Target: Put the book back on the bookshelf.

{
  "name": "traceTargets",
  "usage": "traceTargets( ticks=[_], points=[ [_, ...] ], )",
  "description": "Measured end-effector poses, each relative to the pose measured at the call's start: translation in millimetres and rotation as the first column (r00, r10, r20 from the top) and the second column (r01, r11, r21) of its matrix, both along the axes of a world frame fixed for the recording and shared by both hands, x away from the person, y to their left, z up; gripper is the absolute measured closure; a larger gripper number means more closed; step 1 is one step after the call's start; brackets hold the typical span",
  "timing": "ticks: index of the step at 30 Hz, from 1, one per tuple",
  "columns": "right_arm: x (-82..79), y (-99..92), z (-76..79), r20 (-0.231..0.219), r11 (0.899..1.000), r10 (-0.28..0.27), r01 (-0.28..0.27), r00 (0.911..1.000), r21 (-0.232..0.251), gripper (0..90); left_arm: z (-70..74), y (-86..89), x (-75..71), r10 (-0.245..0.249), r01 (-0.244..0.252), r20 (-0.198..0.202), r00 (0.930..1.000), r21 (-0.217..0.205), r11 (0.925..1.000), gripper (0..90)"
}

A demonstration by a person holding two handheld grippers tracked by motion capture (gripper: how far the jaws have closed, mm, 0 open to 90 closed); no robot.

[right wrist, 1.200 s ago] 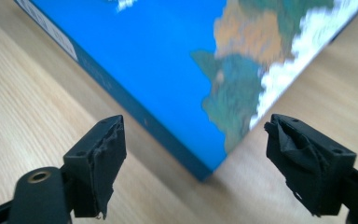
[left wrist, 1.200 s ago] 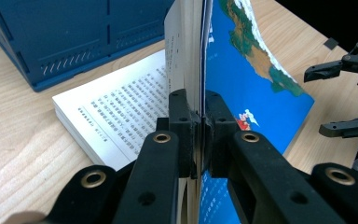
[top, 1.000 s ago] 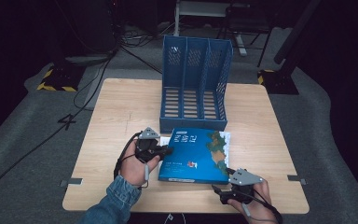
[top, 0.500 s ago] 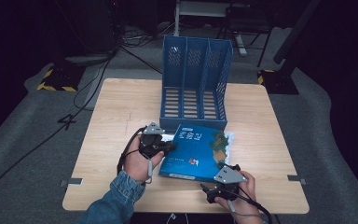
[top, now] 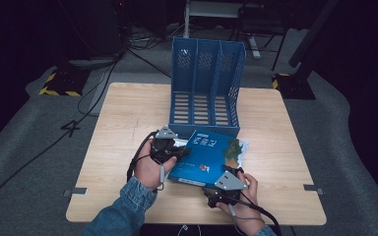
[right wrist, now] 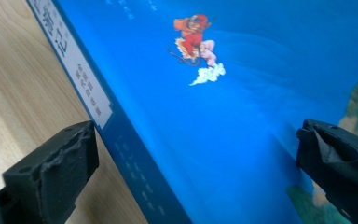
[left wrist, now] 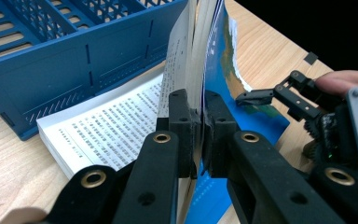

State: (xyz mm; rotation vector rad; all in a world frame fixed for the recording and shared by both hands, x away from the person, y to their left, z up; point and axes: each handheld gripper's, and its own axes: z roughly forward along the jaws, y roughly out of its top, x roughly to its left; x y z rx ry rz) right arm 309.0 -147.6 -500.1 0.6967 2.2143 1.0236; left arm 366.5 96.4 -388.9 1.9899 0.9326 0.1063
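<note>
A blue-covered book (top: 207,155) lies on the wooden table (top: 128,113) in front of the blue file rack (top: 204,86). My left gripper (top: 181,151) is at the book's left edge, shut on the front cover and a few pages. The left gripper view shows that gripper (left wrist: 196,100) holding the cover (left wrist: 216,56) raised over the printed pages (left wrist: 116,121). My right gripper (top: 232,171) is at the book's near edge. Its jaws have just been opening. They now stand wide, and the right gripper (right wrist: 196,154) straddles the spine corner (right wrist: 121,135) without pressing on it.
The rack stands upright with three slots and its slatted base facing me, right behind the book. Bare tabletop (top: 280,147) lies to the right and to the left of the book. Cables (top: 103,78) run across the grey floor beyond the table's far left.
My right gripper has moved left and in toward the book's near edge, and its jaws have spread. The left gripper still holds the cover and has hardly moved.
</note>
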Motion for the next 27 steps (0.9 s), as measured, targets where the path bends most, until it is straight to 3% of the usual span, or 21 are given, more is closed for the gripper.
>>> traceTargets(
  ticks=[5,7,10,15,18,20,27],
  points=[
    [-0.7,6.1,-2.5,0.043,0.999,-0.04,0.041,0.9983,-0.03,0.0,2.9,-1.9,-0.5,-0.016,0.015,-0.007,0.9999,-0.025,0.9996,84.1],
    [0.0,10.3,-3.8,0.081,0.996,-0.072,0.076,0.9941,-0.049,0.0,6.5,-6.1,-2.8,-0.031,0.032,0.002,0.9995,-0.03,0.9991,84.1],
    [1.9,13.4,-2.7,0.093,0.993,-0.087,0.093,0.9918,-0.066,0.0,7.9,-8.7,-3.4,-0.039,0.039,0.003,0.9993,-0.038,0.9985,84.1],
    [6.2,16.5,-2.5,0.109,0.991,-0.073,0.084,0.9913,-0.101,0.0,7.5,-10.2,-1.6,-0.042,0.042,-0.003,0.9991,-0.043,0.9982,84.2],
    [13.7,18.3,-10.4,0.175,0.988,-0.086,0.107,0.9808,-0.11,0.0,7.0,-13.6,0.0,-0.046,0.045,0.0,0.999,-0.045,0.9979,84.1],
    [17.1,19.3,-12.6,0.195,0.982,-0.079,0.11,0.9776,-0.152,0.0,6.3,-14.5,0.8,-0.05,0.05,-0.004,0.9988,-0.046,0.9977,84.1],
    [21.3,20.3,-13.3,0.207,0.98,-0.079,0.114,0.9751,-0.163,0.0,4.9,-13.0,3.8,-0.044,0.043,-0.014,0.9989,-0.044,0.9981,84.0]
  ],
)
